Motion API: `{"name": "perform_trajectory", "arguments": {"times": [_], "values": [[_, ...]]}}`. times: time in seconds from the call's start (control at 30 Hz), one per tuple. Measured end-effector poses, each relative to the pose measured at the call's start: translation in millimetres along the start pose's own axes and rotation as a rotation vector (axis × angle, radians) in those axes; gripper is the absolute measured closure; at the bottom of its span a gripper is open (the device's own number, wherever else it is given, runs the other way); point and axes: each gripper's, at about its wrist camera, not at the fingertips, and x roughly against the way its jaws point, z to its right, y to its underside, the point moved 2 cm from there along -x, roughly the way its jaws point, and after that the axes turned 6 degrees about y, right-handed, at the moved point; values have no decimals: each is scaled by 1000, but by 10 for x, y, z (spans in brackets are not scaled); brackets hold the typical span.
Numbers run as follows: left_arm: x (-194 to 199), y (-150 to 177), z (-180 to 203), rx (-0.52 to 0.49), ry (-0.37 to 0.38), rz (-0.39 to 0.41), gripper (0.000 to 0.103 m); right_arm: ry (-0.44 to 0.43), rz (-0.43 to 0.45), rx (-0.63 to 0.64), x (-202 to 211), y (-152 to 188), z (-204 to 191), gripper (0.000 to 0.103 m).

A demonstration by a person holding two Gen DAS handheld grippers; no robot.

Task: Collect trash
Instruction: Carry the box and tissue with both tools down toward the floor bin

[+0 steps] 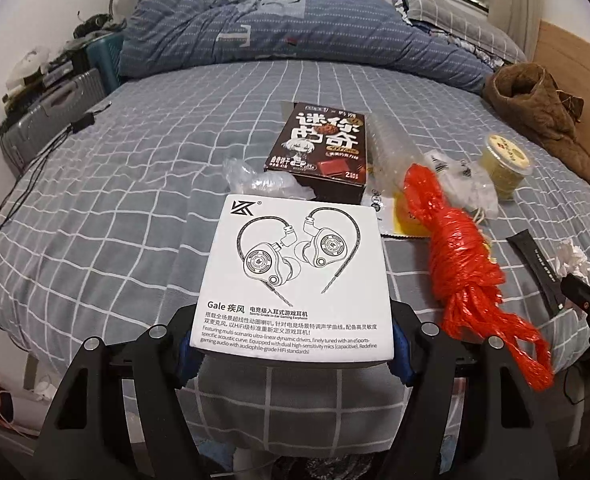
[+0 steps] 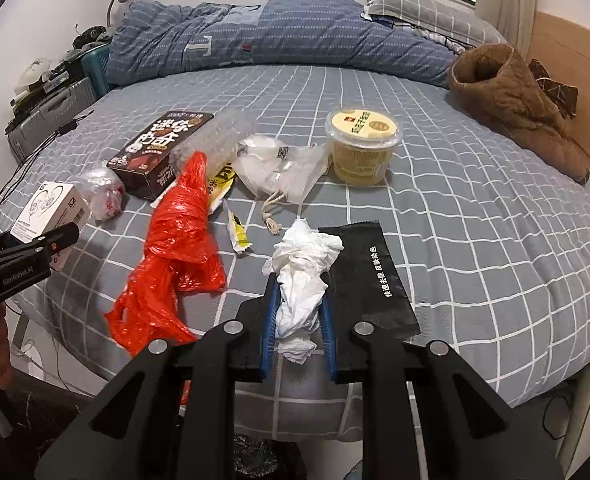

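**Inspector:** The left gripper (image 1: 293,354) pinches the white earphone box (image 1: 295,276) by its near edge, one blue pad on each side. The box juts forward from the claw, clear of the checked bed sheet (image 1: 135,208). The right gripper (image 2: 299,320) is pressed together on a crumpled tissue (image 2: 301,276), which bulges out ahead of the fingertips and hangs a little behind them.

**Assessor:** Handling?

**Inspector:** The box is printed card, square-cornered and stiff; judged light, probably empty. Its smooth faces could slide under a loose pinch, so a hold across the two side walls near an edge suits it. The tissue is soft, creased and nearly weightless; it compresses to almost nothing and may shed a corner, so the thick middle is the place to grip.

**Assessor:** What remains?

**Inspector:** Just left of the right claw lies a red plastic bag (image 2: 175,248), thin, crinkled, slippery; best taken at its twisted neck. Directly right, touching the tissue, lies a flat black sachet (image 2: 369,276), limp foil. Further ahead: a dark biscuit carton (image 2: 159,148), rigid, and a lidded yellow tub (image 2: 361,148), hard plastic, contents unknown.
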Motion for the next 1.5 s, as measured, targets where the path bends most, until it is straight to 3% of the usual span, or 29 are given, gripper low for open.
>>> {"name": "perform_trajectory", "arguments": {"times": [0.5, 1.5], "values": [[361, 72, 135, -22, 43, 27, 33, -3, 21, -5, 356, 26, -111, 85], [792, 800, 351, -33, 94, -28, 33, -31, 24, -7, 887, 566, -313, 85]]}}
